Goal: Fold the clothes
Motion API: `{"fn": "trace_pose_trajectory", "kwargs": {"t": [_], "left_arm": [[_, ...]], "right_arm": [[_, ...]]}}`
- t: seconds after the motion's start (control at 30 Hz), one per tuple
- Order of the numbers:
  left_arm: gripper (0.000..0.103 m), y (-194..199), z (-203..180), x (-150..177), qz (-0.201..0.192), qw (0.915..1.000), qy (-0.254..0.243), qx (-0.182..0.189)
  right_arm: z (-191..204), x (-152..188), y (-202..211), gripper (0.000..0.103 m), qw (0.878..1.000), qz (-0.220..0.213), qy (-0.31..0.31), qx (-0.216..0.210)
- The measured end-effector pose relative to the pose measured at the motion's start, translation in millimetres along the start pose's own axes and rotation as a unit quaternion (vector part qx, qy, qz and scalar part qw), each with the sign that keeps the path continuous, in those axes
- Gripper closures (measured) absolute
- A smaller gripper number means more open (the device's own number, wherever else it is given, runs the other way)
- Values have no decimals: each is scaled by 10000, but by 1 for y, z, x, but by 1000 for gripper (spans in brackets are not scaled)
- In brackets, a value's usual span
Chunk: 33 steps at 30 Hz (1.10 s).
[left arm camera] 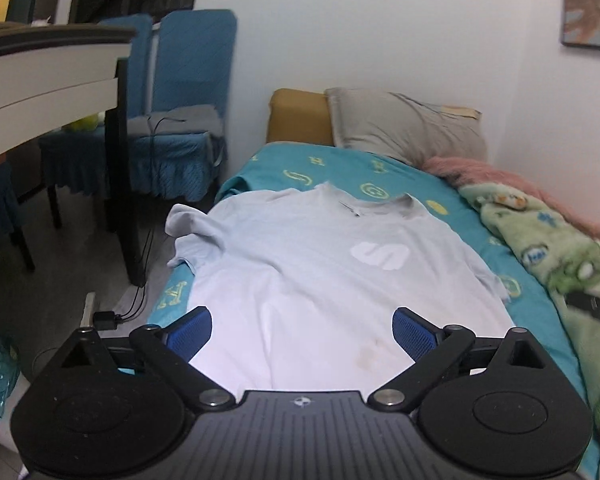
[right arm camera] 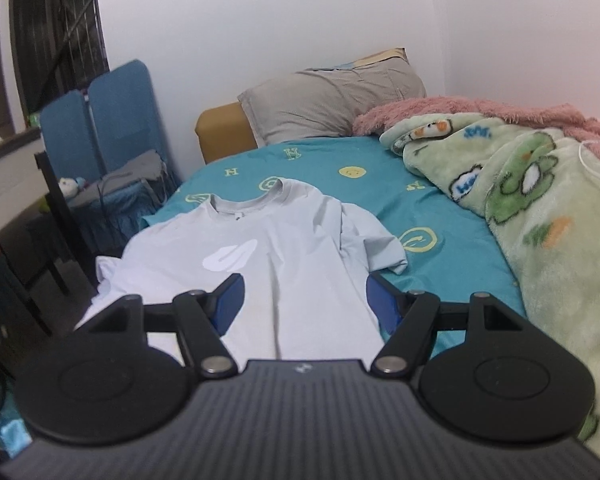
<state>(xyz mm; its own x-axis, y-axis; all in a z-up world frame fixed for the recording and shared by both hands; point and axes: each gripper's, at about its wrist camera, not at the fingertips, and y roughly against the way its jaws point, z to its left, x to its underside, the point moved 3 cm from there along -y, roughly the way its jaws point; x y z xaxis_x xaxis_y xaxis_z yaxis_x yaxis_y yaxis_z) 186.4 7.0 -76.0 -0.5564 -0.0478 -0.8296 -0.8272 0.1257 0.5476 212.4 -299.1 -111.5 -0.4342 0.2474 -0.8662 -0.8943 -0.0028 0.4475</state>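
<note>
A pale T-shirt (left arm camera: pixel 320 280) is spread flat mid-frame. Both left tongs (left arm camera: pixel 302 330) and right tongs (right arm camera: pixel 305 300) are held open, empty. A painting (left arm camera: pixel 590 4) is shown only upper right, left view.

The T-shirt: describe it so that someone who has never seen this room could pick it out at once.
Start at the bed, with its teal sheet printed with yellow letters. The T-shirt lies spread flat on the near part of that sheet, collar toward the grey pillow. It is the only plain pale garment there, with a white logo on the chest, unlike the green cartoon blanket on the wall side of the bed.
</note>
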Motion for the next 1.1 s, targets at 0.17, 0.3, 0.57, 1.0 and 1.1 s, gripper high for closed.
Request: {"fn": "trace_pose_trajectory", "kwargs": {"t": [0.17, 0.3, 0.57, 1.0, 1.1], "left_arm": [[5, -4, 1, 12, 112, 9998, 106, 148], [5, -15, 19, 8, 102, 9990, 423, 40], [5, -31, 36, 9, 282, 9982, 510, -166], [4, -49, 32, 17, 505, 9976, 211, -424], [4, -56, 27, 22, 592, 9974, 109, -390]], "right_arm": [[-2, 3, 0, 33, 10000, -34, -66, 67], [-11, 6, -3, 33, 9995, 37, -307, 78], [-29, 8, -17, 33, 9981, 124, -483, 359], [-151, 32, -82, 8, 8827, 300, -4613, -840], [-179, 50, -108, 7, 8257, 202, -5515, -1170]]}}
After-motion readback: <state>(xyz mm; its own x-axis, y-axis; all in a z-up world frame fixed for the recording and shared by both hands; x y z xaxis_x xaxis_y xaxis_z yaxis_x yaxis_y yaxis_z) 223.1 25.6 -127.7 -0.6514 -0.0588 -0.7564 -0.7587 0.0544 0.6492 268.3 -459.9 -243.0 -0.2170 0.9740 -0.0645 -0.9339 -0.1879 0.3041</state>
